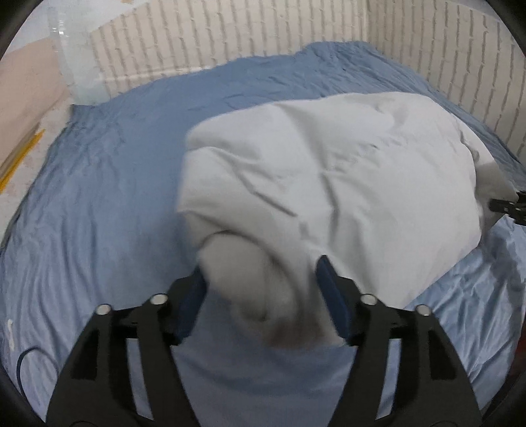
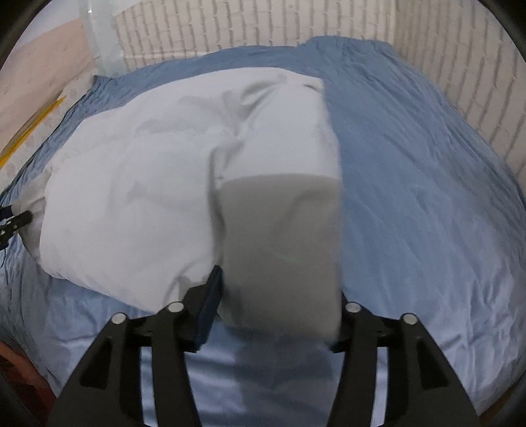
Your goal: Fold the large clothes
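Observation:
A large white garment (image 1: 328,170) lies bunched on a blue bed sheet (image 1: 115,197). In the left wrist view my left gripper (image 1: 261,279) is open, jaws wide, and a blurred hanging fold of the white cloth sits between them. In the right wrist view the garment (image 2: 148,184) spreads left, and a grey-shaded flap of it hangs between the wide-open jaws of my right gripper (image 2: 279,289), hiding the right fingertip. The right gripper's tip shows at the right edge of the left wrist view (image 1: 506,207), and the left gripper's tip at the left edge of the right wrist view (image 2: 16,220).
The blue sheet (image 2: 427,197) covers the whole bed. A white brick wall (image 1: 263,29) runs behind and to the right (image 2: 460,65). A clear plastic bin (image 1: 75,49) stands at the back left, beside a pale floor with a yellow strip (image 1: 19,164).

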